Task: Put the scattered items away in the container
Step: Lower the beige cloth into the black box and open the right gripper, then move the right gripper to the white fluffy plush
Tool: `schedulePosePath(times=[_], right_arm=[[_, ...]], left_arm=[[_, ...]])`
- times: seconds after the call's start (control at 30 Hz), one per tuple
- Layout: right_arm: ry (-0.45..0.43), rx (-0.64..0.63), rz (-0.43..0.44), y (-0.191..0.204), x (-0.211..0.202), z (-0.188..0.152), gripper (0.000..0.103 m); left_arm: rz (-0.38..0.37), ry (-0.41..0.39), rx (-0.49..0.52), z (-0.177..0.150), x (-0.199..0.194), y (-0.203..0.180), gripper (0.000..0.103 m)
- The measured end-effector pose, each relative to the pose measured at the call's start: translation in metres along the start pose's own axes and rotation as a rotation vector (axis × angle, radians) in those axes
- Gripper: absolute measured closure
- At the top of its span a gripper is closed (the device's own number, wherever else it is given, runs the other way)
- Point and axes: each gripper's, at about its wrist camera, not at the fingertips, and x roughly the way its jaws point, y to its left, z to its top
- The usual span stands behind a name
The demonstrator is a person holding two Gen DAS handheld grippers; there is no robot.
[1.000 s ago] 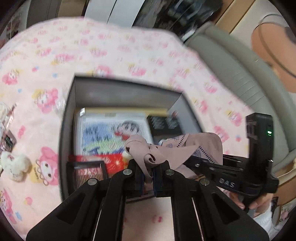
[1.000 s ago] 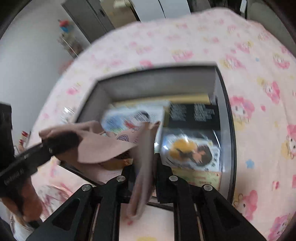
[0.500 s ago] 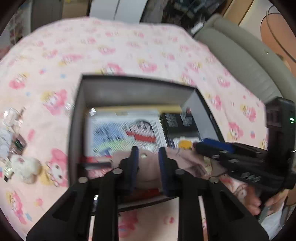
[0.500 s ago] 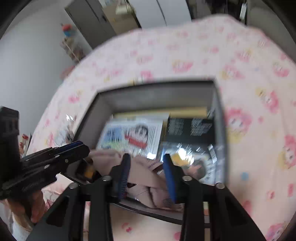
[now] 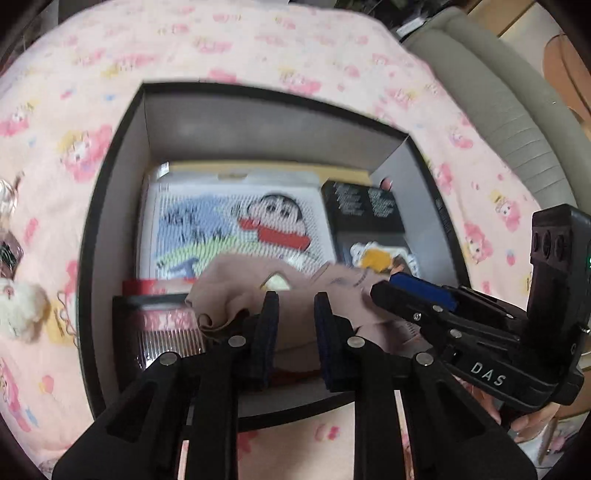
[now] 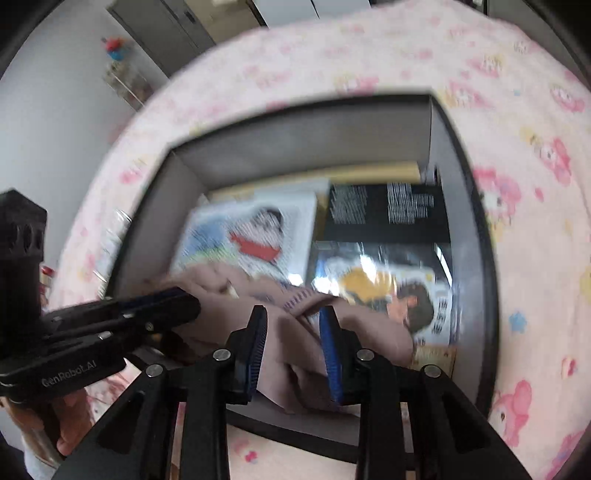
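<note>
A dark grey open box (image 5: pixel 110 206) sits on the pink cartoon bedsheet; it also shows in the right wrist view (image 6: pixel 476 236). A crumpled beige cloth (image 5: pixel 236 280) lies inside at the near edge, over a cartoon picture pack (image 5: pixel 221 221), a black card (image 5: pixel 365 206) and a comb case (image 5: pixel 166 325). My left gripper (image 5: pixel 293 306) is open, its jaws either side of the cloth. My right gripper (image 6: pixel 293 325) is open over the same cloth (image 6: pixel 369 328). Each gripper shows in the other's view, the right one (image 5: pixel 402 291) and the left one (image 6: pixel 184 302).
A small white plush toy (image 5: pixel 18 314) and clear-wrapped trinkets (image 5: pixel 9 221) lie on the sheet (image 5: pixel 258 40) left of the box. A grey sofa (image 5: pixel 498 110) runs along the right. A grey cabinet (image 6: pixel 166 26) and a shelf (image 6: pixel 125 77) stand beyond the bed.
Both grippers held the beige cloth above the box a second ago. They lowered it in, opened and let go; the cloth now rests inside.
</note>
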Motion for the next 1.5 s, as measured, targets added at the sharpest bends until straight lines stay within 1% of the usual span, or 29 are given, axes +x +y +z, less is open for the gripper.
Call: schedulePosePath(times=[0.07, 0.13, 0.2, 0.23, 0.4, 0.43, 0.47, 0.53, 0.6, 0.63, 0.7, 0.77, 0.83, 0.93, 1.07, 1.17, 1.27, 1.4, 1.5], right_arm=[[-0.025, -0.005, -0.017, 0.0, -0.003, 0.002, 0.077], [0.007, -0.004, -0.044, -0.002, 0.004, 0.002, 0.077], [0.06, 0.007, -0.064, -0.006, 0.016, -0.002, 0.077], [0.084, 0.017, -0.072, -0.008, 0.022, -0.004, 0.077], [0.079, 0.015, -0.09, -0.008, 0.02, -0.006, 0.077], [0.073, 0.013, -0.097, -0.006, 0.019, -0.007, 0.077], [0.064, 0.012, -0.102, -0.005, 0.017, -0.007, 0.077], [0.034, 0.009, -0.128, -0.002, 0.008, -0.01, 0.077], [-0.027, 0.004, -0.127, 0.003, -0.011, -0.017, 0.076], [-0.061, -0.001, -0.124, 0.006, -0.022, -0.02, 0.071], [-0.132, -0.016, -0.164, 0.015, -0.045, -0.026, 0.066], [-0.211, -0.034, -0.214, 0.026, -0.069, -0.033, 0.064], [-0.258, -0.034, -0.238, 0.035, -0.088, -0.04, 0.061], [-0.291, -0.02, -0.23, 0.045, -0.105, -0.049, 0.058], [-0.282, -0.009, -0.189, 0.06, -0.114, -0.063, 0.058], [-0.303, -0.013, -0.182, 0.074, -0.122, -0.075, 0.058], [-0.316, -0.034, -0.188, 0.09, -0.126, -0.082, 0.058], [-0.315, -0.088, -0.212, 0.114, -0.123, -0.087, 0.058], [-0.305, -0.098, -0.192, 0.129, -0.116, -0.087, 0.058]], left_arm=[[0.031, 0.02, -0.009, 0.0, 0.009, 0.001, 0.084], [0.063, 0.076, -0.045, -0.002, 0.025, 0.007, 0.084], [0.067, 0.097, -0.057, -0.005, 0.035, 0.009, 0.084], [0.071, 0.088, -0.062, -0.008, 0.036, 0.009, 0.084], [0.076, 0.065, -0.067, -0.011, 0.035, 0.005, 0.084], [0.072, 0.06, -0.064, -0.011, 0.033, 0.004, 0.081], [0.062, 0.045, -0.056, -0.011, 0.029, 0.004, 0.077], [0.038, -0.022, -0.023, -0.012, 0.017, 0.001, 0.062], [0.033, -0.107, 0.02, -0.02, -0.005, -0.011, 0.057], [0.033, -0.144, 0.033, -0.024, -0.016, -0.016, 0.055], [0.038, -0.217, 0.056, -0.032, -0.04, -0.025, 0.052], [0.049, -0.267, 0.071, -0.039, -0.058, -0.032, 0.049], [0.045, -0.301, 0.083, -0.046, -0.078, -0.034, 0.048], [0.044, -0.332, 0.108, -0.052, -0.098, -0.041, 0.048], [0.034, -0.359, 0.134, -0.068, -0.119, -0.04, 0.046], [0.024, -0.367, 0.142, -0.081, -0.134, -0.034, 0.043], [0.009, -0.368, 0.123, -0.09, -0.145, -0.023, 0.042], [0.019, -0.387, 0.1, -0.101, -0.155, -0.01, 0.042], [0.019, -0.397, 0.074, -0.106, -0.163, 0.006, 0.042]])
